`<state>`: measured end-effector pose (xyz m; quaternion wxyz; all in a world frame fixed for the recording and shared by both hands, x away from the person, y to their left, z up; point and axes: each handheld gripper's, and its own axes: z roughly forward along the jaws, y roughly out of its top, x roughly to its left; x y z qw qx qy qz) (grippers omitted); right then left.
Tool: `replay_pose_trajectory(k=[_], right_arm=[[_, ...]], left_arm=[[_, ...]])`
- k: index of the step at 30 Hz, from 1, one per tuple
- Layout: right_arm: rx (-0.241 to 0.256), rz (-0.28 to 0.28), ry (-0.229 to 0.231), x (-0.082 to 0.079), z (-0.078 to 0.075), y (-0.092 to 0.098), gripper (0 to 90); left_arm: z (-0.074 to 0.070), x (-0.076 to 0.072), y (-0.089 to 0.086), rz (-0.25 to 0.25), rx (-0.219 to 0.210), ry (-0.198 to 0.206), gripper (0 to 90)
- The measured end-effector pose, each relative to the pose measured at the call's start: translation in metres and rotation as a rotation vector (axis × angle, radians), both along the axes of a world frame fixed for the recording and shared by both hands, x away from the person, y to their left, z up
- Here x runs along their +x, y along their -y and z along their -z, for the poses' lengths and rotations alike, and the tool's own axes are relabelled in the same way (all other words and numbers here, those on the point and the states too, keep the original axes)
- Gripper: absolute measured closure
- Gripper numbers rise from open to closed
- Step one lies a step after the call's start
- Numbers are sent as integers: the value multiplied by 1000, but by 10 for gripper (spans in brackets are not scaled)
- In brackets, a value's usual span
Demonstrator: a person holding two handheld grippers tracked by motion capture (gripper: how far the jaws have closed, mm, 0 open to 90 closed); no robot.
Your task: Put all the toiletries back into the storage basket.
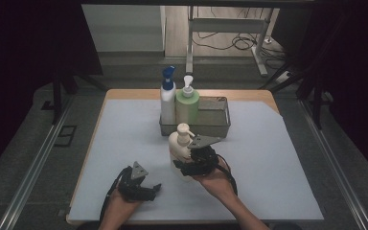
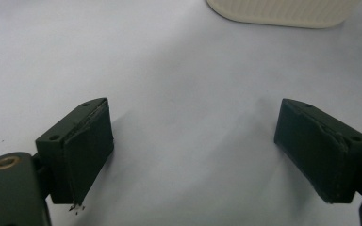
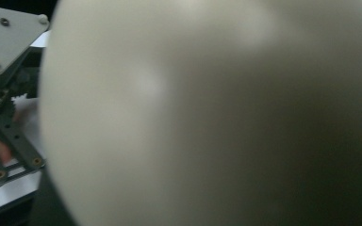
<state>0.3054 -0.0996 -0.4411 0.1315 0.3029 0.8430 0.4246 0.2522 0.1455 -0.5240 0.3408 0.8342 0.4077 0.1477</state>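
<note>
We see the right gripper (image 1: 188, 165) up against the cream bottle (image 1: 178, 146) mid-worktop, just in front of the tray (image 1: 220, 125); the bottle blurs its view, so we cannot tell its jaw grip. The left gripper (image 1: 146, 188), jaws wide and empty, sits near the front edge.

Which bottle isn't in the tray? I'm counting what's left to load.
The cream pump bottle, at the right tool; the blue-capped and green ones stand in the tray.
</note>
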Motion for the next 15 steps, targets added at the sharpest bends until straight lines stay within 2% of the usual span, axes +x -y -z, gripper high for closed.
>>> replay_pose_trajectory(k=[5, 7, 11, 15], right_arm=[[-21, -5, 6, 0, -2, 2, 343], [-35, -34, 0, 1, -3, 3, 349], [-49, -57, -8, 3, -5, 4, 356], [-55, -62, -20, 3, -7, 6, 359]], left_arm=[[0, 0, 0, 0, 0, 0, 120], [0, 0, 0, 0, 0, 0, 121], [0, 0, 0, 0, 0, 0, 120], [0, 0, 0, 0, 0, -1, 120]])
